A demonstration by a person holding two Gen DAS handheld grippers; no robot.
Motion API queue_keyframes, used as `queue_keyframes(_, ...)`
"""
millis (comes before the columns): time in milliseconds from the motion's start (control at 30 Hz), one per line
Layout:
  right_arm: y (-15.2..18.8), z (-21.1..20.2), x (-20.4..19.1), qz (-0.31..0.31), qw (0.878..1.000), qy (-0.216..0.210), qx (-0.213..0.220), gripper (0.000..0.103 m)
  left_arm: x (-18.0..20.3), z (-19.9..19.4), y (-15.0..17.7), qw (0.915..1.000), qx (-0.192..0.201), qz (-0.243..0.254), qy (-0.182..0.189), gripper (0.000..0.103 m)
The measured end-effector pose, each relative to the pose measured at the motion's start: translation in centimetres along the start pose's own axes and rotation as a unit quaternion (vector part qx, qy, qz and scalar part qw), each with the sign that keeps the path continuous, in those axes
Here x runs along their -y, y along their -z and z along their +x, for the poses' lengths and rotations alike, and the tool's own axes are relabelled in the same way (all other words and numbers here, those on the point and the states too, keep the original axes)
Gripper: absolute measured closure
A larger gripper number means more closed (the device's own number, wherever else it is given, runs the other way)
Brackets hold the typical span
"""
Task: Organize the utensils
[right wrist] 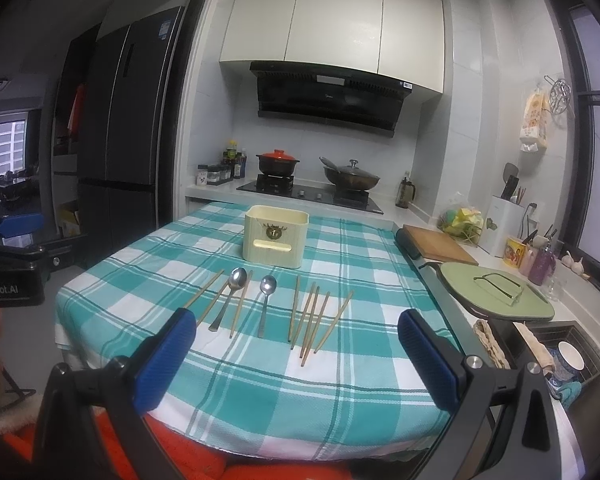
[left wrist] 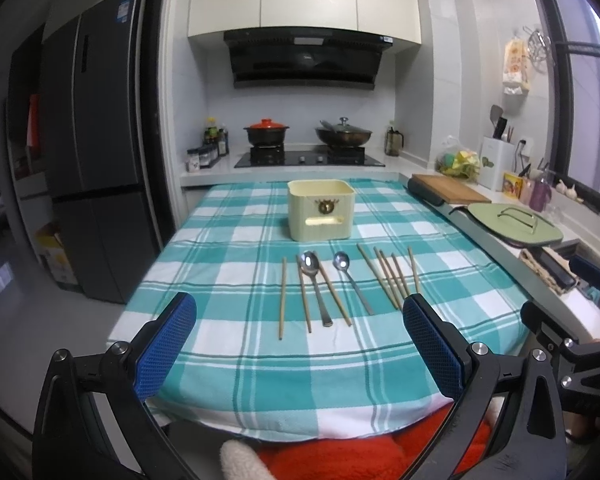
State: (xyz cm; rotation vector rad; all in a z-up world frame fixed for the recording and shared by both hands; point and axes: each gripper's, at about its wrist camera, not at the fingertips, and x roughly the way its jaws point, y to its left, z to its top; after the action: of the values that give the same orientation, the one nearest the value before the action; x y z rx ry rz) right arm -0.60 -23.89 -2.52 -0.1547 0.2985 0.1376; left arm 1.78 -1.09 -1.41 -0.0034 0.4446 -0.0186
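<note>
Two spoons point(left wrist: 315, 280) point(left wrist: 350, 280) lie among loose chopsticks point(left wrist: 388, 276) on your checked tablecloth point(left wrist: 236, 364), well short of the cream holder box point(left wrist: 321, 209) standing upright behind them. Your left gripper point(left wrist: 300, 340) hangs at the table's near edge with jaws spread wide, empty. Your right gripper point(right wrist: 298, 354) is likewise released, grasping nothing.

"nrobot.ai" on left hand-held gripper point(right wrist: 10, 258)
</note>
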Motion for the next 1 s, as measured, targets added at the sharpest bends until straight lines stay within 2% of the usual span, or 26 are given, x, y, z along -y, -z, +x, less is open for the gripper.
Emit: queue_keyframes(1000,0.1,1.7,0.7,0.016,1.000,0.005,-0.023,0.000,0.3,1.6,-0.5,0.9998,-0.019,0.005,0.001,0.000)
